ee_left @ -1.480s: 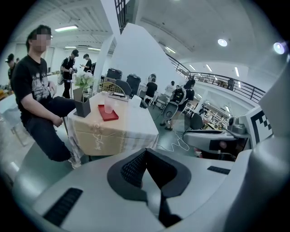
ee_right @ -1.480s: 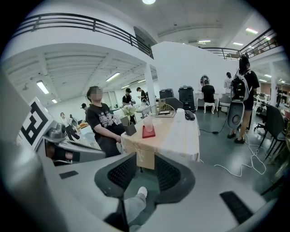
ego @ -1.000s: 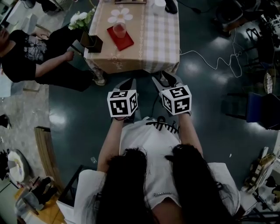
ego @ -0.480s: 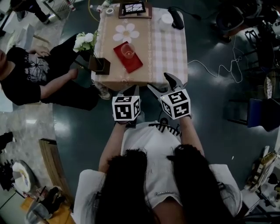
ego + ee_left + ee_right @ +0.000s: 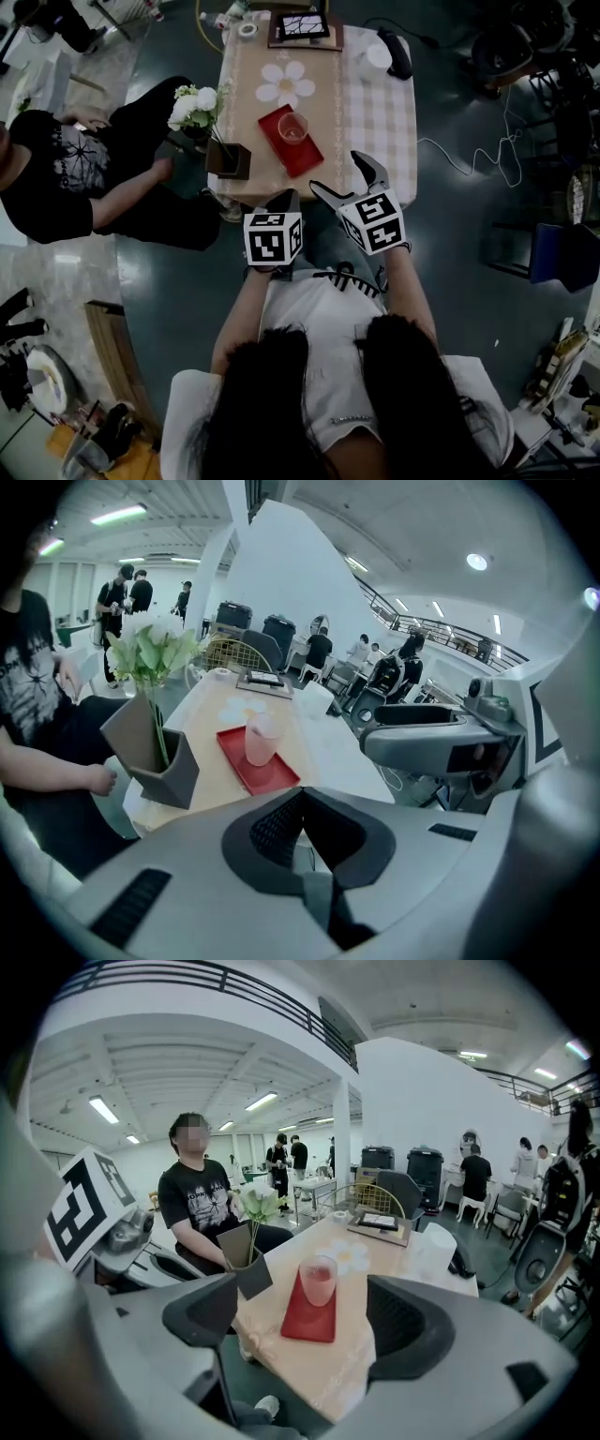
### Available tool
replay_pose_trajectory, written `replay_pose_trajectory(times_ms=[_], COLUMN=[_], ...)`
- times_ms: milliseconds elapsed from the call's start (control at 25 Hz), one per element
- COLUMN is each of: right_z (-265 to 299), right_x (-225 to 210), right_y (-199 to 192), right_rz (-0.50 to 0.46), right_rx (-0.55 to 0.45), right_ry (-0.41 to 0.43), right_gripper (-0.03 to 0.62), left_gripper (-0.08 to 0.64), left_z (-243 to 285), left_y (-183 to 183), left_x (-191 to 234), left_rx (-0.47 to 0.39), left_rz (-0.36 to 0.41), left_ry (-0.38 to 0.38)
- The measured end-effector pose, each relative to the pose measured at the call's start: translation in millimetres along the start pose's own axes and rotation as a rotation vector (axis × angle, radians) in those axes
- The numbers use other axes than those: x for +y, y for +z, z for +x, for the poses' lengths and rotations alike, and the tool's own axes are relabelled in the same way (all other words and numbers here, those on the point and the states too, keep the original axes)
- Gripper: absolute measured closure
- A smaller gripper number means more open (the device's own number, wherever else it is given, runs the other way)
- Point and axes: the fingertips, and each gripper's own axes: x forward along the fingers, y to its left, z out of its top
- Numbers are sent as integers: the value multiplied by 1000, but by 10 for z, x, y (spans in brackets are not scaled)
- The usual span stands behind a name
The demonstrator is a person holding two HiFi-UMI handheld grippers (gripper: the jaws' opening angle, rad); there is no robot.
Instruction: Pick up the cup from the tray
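Note:
A clear pinkish cup [image 5: 293,128] stands upright on a red tray [image 5: 302,157] near the front of a cloth-covered table [image 5: 375,112]. Both grippers hover short of the table's near edge, well apart from the cup. My left gripper [image 5: 285,198] is shut, its pads meeting with nothing between them; its view shows the cup [image 5: 262,739] and tray [image 5: 255,771] ahead. My right gripper [image 5: 345,178] is open and its jaws have just been opening, with nothing between them. In its view the cup [image 5: 319,1282] and tray [image 5: 309,1324] appear framed between the fingers, still at a distance.
A dark box vase [image 5: 228,157] with white flowers [image 5: 194,105] stands at the table's left front corner. A person in black [image 5: 56,173] sits left of the table. A framed tablet [image 5: 300,25] and a dark object [image 5: 397,54] lie at the far end. Cable [image 5: 469,150] runs across the floor.
Both grippers have moved forward towards the table, which now lies closer below them. The right gripper's jaws have spread wider. The cup and tray have not moved on the table.

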Motion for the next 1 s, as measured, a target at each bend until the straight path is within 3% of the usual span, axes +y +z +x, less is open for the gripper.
replay_pose_trajectory(times_ms=[400,720,1000], right_z=[672,1300,1663], right_x=[-168,-230,-254], right_y=[212,141,45], right_rz=[-84,-107,-140], right_rx=[35,152,241], right_ry=[10,109,147], right_gripper=[149,149,149], left_gripper=[558,558,558], left_z=[152,410,592], left_y=[235,367,392], left_x=[253,450,614], left_rx=[3,29,46], left_rz=[-25,-90,-158], left_ry=[47,84,133])
